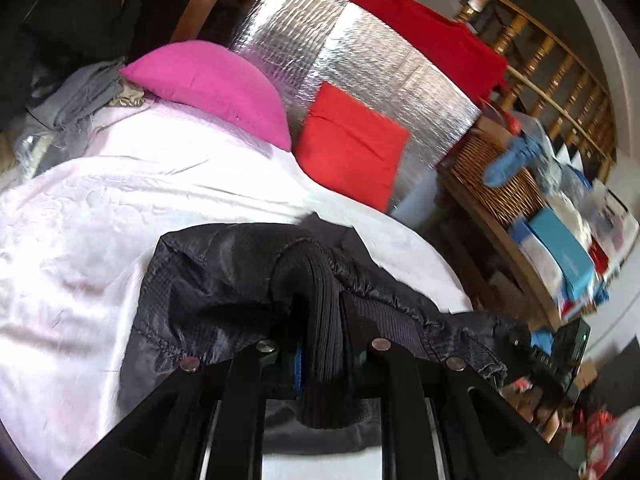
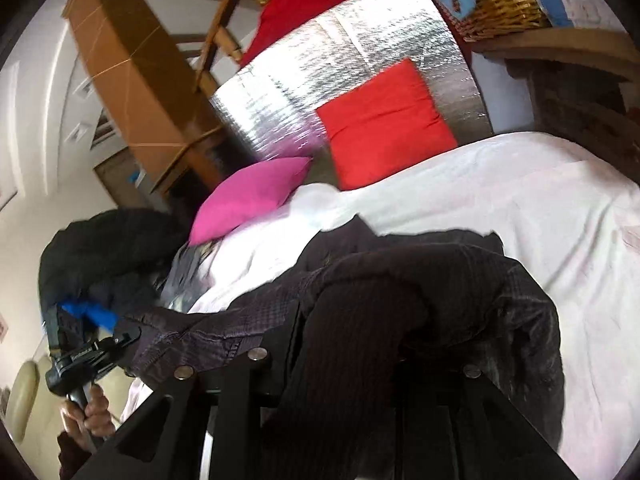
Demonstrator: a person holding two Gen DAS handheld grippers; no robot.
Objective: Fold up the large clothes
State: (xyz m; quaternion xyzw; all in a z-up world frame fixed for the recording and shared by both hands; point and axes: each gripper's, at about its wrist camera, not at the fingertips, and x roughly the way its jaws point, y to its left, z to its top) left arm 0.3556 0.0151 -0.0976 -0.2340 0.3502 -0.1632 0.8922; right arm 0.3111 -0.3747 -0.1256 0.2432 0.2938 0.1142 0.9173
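A dark, quilted jacket (image 1: 208, 280) hangs lifted above the white bed cover (image 1: 120, 200). My left gripper (image 1: 324, 312) is shut on a ribbed black band of the jacket, which bunches between the fingers. In the right wrist view the same jacket (image 2: 460, 280) drapes over my right gripper (image 2: 352, 320), which is shut on another ribbed fold; cloth hides its fingertips. The jacket stretches leftward to the other tool, whose handle a hand (image 2: 90, 408) holds at the lower left.
A pink cushion (image 1: 216, 84) and a red cushion (image 1: 348, 144) lean on a silver foil panel (image 1: 360, 60) at the bed's far end. Grey clothes (image 1: 80, 100) lie at the left. A wicker basket (image 1: 492, 172) and boxes crowd a shelf on the right, below a wooden railing (image 1: 552, 52).
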